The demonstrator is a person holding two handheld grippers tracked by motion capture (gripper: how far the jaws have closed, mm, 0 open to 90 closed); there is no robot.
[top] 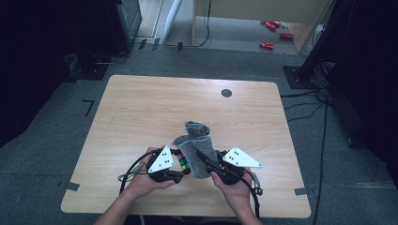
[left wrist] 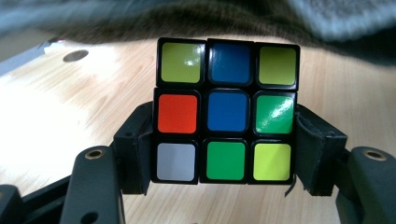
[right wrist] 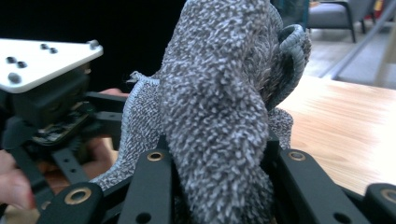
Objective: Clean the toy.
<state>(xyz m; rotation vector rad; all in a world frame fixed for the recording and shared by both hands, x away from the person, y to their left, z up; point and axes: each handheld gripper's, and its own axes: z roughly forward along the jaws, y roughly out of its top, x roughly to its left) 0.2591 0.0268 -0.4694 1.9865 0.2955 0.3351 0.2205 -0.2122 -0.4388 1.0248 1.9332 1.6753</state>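
At the lower left of centre in the high view, the left gripper [top: 176, 169] has its jaws pressed against the two sides of the puzzle cube [top: 184, 164], and the left gripper view shows the cube [left wrist: 226, 111] sitting square between the pads, lifted off the wooden table [top: 141, 112]. Just right of it, touching, rises the grey sock [top: 197, 147], its cuff flopping toward the middle of the frame. At the lower right of centre, the right gripper [top: 211, 165] pinches a thick fold of that sock [right wrist: 219, 121]. My read: the cube is heading into the sock, so the right jaws need one layer of cuff, not the whole bunch, to hold the mouth wide while the cube goes in level.
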